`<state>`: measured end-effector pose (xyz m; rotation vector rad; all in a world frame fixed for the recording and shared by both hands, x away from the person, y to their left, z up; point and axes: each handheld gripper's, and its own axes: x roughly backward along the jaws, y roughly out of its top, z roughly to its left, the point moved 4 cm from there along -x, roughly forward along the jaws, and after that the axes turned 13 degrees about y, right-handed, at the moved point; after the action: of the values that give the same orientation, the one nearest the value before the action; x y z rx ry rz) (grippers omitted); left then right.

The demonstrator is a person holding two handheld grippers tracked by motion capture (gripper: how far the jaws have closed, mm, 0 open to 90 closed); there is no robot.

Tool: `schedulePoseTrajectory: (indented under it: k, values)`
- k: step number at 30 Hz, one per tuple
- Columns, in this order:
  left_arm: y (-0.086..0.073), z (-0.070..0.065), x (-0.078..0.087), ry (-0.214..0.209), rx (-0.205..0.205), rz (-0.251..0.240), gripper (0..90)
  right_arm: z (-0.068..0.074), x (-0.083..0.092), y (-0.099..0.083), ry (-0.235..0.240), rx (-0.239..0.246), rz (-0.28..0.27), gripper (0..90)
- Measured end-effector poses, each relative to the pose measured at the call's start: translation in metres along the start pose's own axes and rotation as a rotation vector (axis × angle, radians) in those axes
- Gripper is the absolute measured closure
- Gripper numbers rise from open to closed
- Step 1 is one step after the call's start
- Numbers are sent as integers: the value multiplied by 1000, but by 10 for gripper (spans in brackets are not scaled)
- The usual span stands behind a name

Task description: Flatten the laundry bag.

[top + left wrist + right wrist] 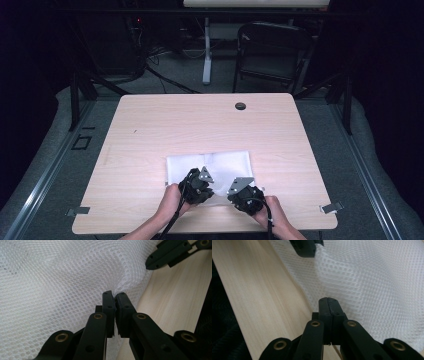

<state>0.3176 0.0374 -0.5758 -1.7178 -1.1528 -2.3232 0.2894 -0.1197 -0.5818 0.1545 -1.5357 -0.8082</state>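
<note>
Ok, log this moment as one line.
left gripper: shut on white mesh cloth near edge | right gripper: shut on same edge | cloth on table

Wooden table (round dark grommet near far edge), folding chair behind
</note>
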Motion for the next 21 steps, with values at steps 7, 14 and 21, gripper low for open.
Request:
schedulePoseTrajectory:
  k: [7, 14, 21]
  values:
    - [1, 0, 3, 11, -5, -14, 865, -5, -17, -1, -3, -20, 26, 900]
    - [2, 4, 7, 18, -3, -26, 866, -8, -16, -2, 33, -42, 40, 900]
    - [6, 8, 13, 29, 3, -44, 866, -6, -15, -2, 33, -30, 65, 900]
